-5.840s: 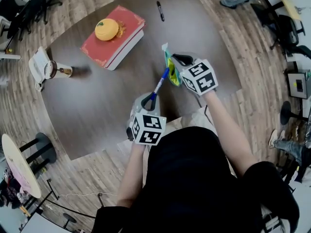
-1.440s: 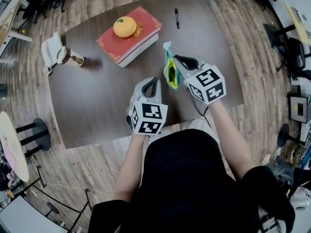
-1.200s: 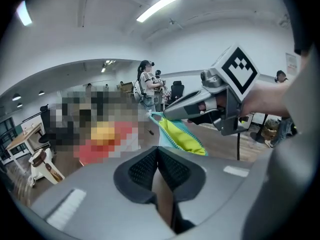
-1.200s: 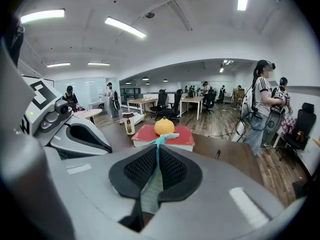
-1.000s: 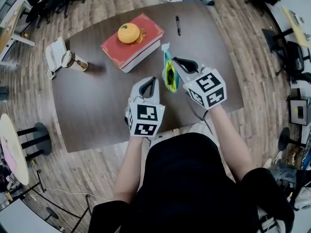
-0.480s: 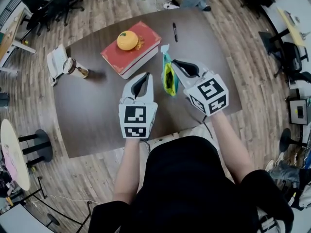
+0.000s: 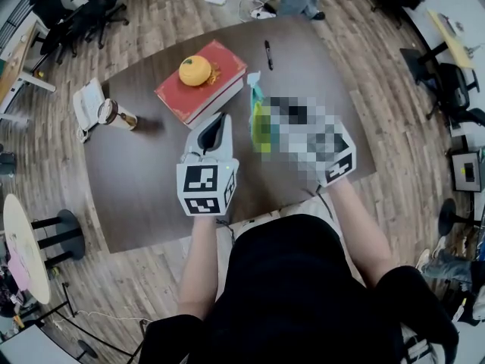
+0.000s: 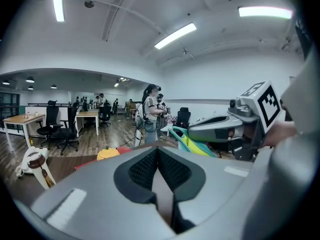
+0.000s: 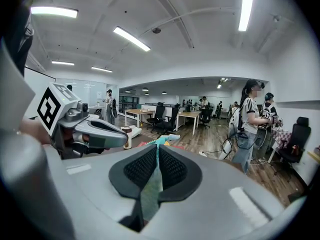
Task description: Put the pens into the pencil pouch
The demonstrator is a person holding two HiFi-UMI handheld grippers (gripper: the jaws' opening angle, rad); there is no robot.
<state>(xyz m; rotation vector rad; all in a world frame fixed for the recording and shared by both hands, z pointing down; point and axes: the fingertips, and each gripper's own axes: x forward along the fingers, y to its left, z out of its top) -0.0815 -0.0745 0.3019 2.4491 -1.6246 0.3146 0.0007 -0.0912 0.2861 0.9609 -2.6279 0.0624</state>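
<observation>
- Both grippers have risen above the table [image 7: 144, 180] compared with a second ago; the left gripper [image 7: 218, 121] now shows closer to the red book [image 7: 220, 78], and the blue pen it carried earlier is gone from its jaws.
- Left gripper: jaws pressed together, nothing between them.
- Right gripper [image 9: 156, 151]: jaws clamped on teal fabric of the pencil pouch [image 8: 192, 144], which hangs off the table just right of the book's near corner.
- Black pen [image 7: 268, 54]: lies on the table beyond the book's right end — well apart from both grippers.
- Orange toy [image 7: 195, 70]: rests on the book.
- Cup [image 7: 114, 114]: lies on its side left of the book, near the table edge.
- Person [image 9: 248, 129]: stands beyond the table — past the book's far side.
</observation>
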